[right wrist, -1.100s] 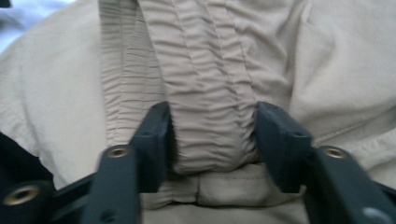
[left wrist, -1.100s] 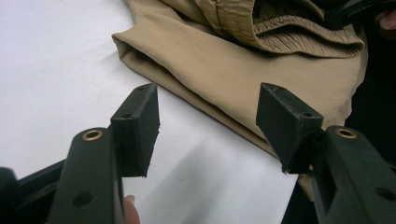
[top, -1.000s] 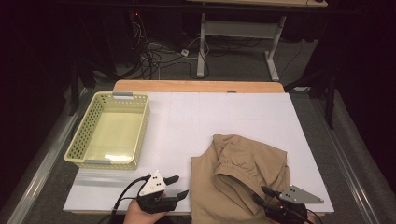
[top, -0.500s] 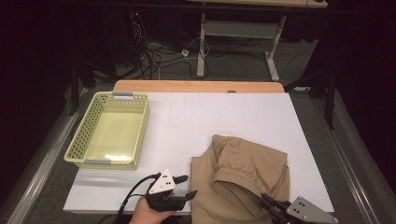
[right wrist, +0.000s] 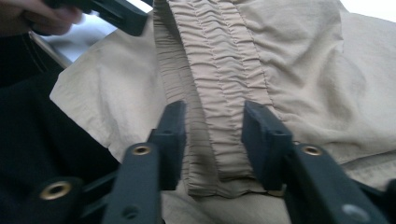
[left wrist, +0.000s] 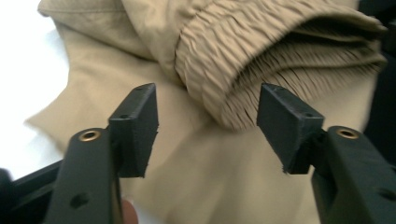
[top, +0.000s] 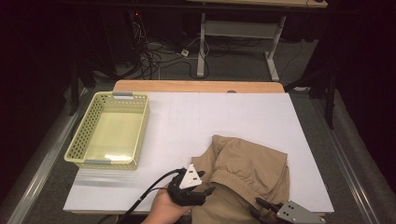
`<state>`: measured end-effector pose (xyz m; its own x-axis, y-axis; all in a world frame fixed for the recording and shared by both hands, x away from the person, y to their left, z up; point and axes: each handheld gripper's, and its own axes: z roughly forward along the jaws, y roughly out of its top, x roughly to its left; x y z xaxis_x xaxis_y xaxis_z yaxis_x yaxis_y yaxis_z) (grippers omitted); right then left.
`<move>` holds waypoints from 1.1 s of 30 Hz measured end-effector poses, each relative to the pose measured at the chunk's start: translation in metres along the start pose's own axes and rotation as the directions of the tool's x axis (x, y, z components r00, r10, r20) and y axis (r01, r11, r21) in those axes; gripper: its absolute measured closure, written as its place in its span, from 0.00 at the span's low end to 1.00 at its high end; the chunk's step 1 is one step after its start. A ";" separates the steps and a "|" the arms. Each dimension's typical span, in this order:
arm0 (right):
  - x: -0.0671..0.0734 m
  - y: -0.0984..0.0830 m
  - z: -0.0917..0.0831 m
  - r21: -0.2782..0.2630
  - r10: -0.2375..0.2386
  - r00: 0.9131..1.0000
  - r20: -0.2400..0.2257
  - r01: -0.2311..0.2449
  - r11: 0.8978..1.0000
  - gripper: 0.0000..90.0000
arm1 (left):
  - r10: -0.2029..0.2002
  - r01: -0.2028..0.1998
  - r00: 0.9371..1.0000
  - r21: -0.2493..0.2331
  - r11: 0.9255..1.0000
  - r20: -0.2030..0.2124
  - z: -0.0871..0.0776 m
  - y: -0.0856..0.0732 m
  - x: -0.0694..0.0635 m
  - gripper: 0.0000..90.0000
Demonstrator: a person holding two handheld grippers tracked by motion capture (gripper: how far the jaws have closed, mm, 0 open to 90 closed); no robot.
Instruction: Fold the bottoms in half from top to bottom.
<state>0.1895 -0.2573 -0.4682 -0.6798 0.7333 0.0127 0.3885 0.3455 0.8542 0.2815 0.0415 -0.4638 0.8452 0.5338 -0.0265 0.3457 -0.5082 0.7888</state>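
Two hand-held grippers work tan trousers (top: 247, 172) at the worktop's (top: 224, 116) six o'clock: left hand-held gripper (left wrist: 208, 126) apart; right hand-held gripper (right wrist: 212, 140), just opening, straddles the waistband (right wrist: 219, 84).

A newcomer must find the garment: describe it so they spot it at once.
On the white table, look at the near right part, across from the yellow basket. The garment is crumpled tan cloth with a gathered elastic band, the one soft thing there.

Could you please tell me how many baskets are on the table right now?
1. The yellow-green basket sits empty at the left side of the white table, well apart from the tan garment lying at the near right. None seems hidden.
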 end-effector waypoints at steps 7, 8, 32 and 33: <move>-0.007 -0.001 0.004 -0.003 0.020 1.000 0.001 -0.020 1.000 0.63 | 0.034 -0.032 0.998 0.035 0.999 -0.046 0.030 0.016 0.001 0.65; -0.007 -0.001 0.004 -0.003 0.020 1.000 0.001 -0.020 1.000 0.63 | 0.034 -0.032 0.998 0.035 0.999 -0.046 0.030 0.016 0.001 0.73; 0.003 -0.002 0.013 0.040 0.018 0.999 -0.036 -0.017 0.999 0.29 | 0.030 -0.028 0.999 0.059 0.998 -0.020 -0.024 0.000 -0.034 0.81; 0.003 -0.003 0.013 0.046 0.020 0.999 -0.042 -0.018 0.999 0.29 | 0.034 -0.033 0.999 0.057 0.998 -0.016 -0.025 -0.001 -0.036 0.81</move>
<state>0.1944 -0.2481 -0.4777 -0.6972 0.7150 0.0517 0.4289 0.3583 0.8293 0.2406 0.0403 -0.4484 0.8500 0.5267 0.0098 0.3404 -0.5634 0.7528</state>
